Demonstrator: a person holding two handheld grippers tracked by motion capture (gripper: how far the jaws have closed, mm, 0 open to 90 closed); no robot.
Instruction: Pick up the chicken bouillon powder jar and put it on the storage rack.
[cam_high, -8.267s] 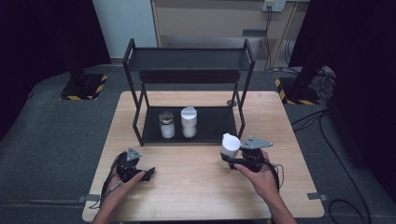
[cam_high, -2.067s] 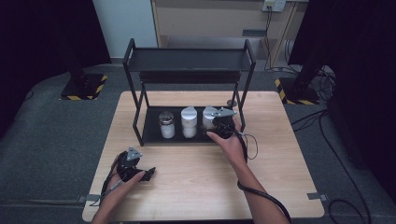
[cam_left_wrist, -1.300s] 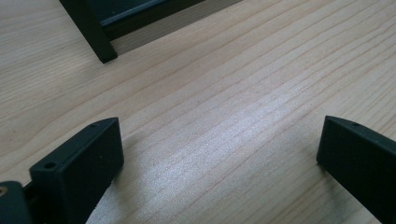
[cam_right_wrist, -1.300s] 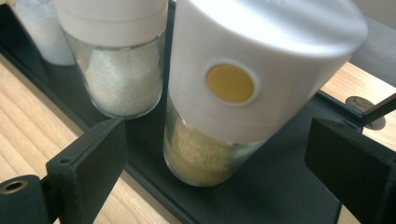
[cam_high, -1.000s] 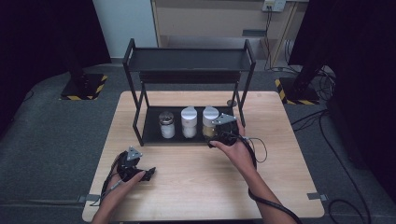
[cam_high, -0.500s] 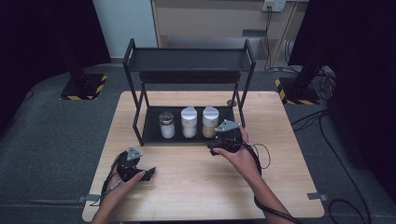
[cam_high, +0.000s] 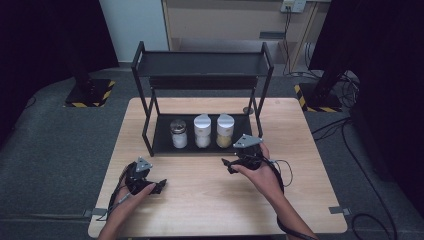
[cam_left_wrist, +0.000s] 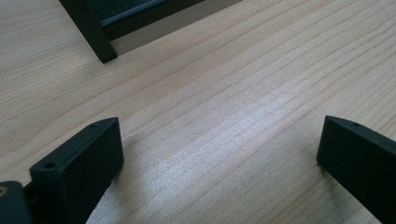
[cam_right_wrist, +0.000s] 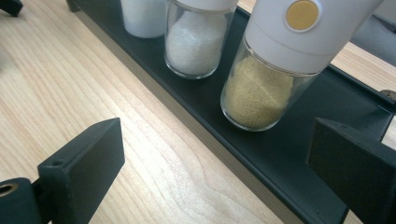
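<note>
Three jars stand in a row on the lower shelf (cam_high: 162, 142) of a black rack: a silver-lidded jar (cam_high: 178, 134) of white grains, a white-capped jar (cam_high: 202, 131), and a white-capped jar of yellow powder (cam_high: 224, 131). My right gripper (cam_high: 228, 166) is just in front of the shelf, apart from the jars, open and empty. In the right gripper view the yellow jar (cam_right_wrist: 261, 88) stands upright on the shelf (cam_right_wrist: 280, 154) beyond the right gripper (cam_right_wrist: 215, 140), beside the white-grain jar (cam_right_wrist: 196, 42). My left gripper (cam_high: 159, 186) rests open on the table at the front left, and in its own view the left gripper (cam_left_wrist: 219, 140) frames bare wood.
The rack has an upper shelf (cam_high: 200, 65) over the jars and black legs; one leg's foot (cam_left_wrist: 95, 37) stands on the wood ahead of the left gripper. A cable (cam_high: 280, 170) trails behind my right hand. The wooden table (cam_high: 200, 200) spreads between the two hands.
My right gripper carried the yellow-powder jar to the shelf, let go of it, and over the last second has drawn back toward the front. The left gripper has stayed put.
</note>
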